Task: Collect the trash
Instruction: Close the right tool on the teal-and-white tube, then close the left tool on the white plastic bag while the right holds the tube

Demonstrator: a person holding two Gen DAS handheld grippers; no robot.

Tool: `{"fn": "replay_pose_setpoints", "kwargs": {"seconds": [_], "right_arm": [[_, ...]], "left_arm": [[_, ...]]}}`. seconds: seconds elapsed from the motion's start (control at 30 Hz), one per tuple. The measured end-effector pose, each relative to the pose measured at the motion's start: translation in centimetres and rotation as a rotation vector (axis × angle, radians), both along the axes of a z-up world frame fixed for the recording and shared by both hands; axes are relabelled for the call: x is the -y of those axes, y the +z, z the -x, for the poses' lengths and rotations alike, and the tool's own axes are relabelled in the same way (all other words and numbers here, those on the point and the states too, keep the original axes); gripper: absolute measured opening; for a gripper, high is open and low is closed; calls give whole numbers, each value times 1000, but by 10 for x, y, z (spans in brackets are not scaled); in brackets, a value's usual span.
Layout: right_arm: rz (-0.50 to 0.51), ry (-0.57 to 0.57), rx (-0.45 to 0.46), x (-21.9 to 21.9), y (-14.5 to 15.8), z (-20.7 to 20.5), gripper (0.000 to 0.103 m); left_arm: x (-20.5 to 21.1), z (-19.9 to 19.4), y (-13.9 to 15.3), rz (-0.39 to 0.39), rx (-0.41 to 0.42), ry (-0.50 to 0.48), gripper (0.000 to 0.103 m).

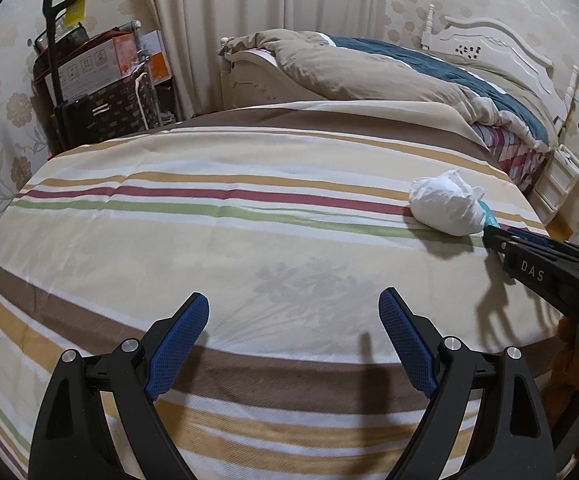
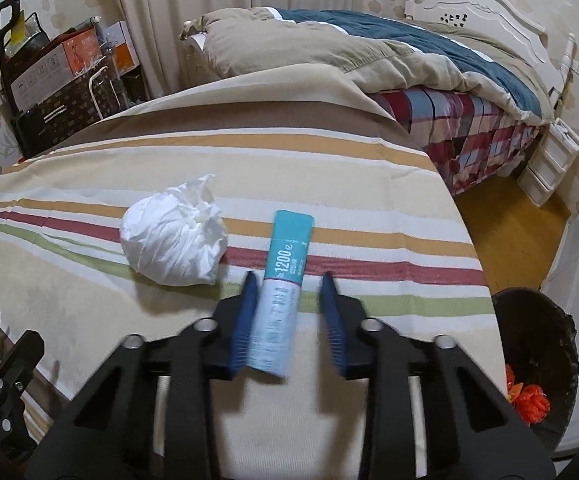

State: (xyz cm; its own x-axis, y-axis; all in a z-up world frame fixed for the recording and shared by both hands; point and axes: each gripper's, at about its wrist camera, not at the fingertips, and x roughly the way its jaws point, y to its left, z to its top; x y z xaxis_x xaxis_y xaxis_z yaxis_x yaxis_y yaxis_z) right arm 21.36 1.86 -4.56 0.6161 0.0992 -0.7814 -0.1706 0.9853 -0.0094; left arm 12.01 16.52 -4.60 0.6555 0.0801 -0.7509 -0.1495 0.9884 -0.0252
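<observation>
Fingers [image 2: 245, 320] of the right gripper [image 2: 289, 312] straddle the near end of a tube [image 2: 285, 272]. One pad is against it and the other stands a gap away, so it looks lined up lengthwise for a pinch, not clamped. The tube is pale blue with a teal far end and printed lettering, and lies flat on the striped tabletop [image 2: 389, 240], just beside a crumpled white bag [image 2: 173, 240]. The left gripper [image 1: 293, 344] hovers wide and empty, probably waiting for the bag. A dark bin [image 2: 537, 360] sits below the tabletop's right edge.
</observation>
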Motion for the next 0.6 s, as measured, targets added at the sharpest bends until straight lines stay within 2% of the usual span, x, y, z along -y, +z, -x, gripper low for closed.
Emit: {"fn": "replay_pose_setpoints", "kwargs": {"seconds": [0.13,0.6], "right_arm": [[-29,-1,-2,11,0,-1,18],[-34,-28,4,45,1,5,17]], "left_arm": [[13,-7,1,-14,5,-29,86],[65,-32,3,-36,34,-143,86]]}}
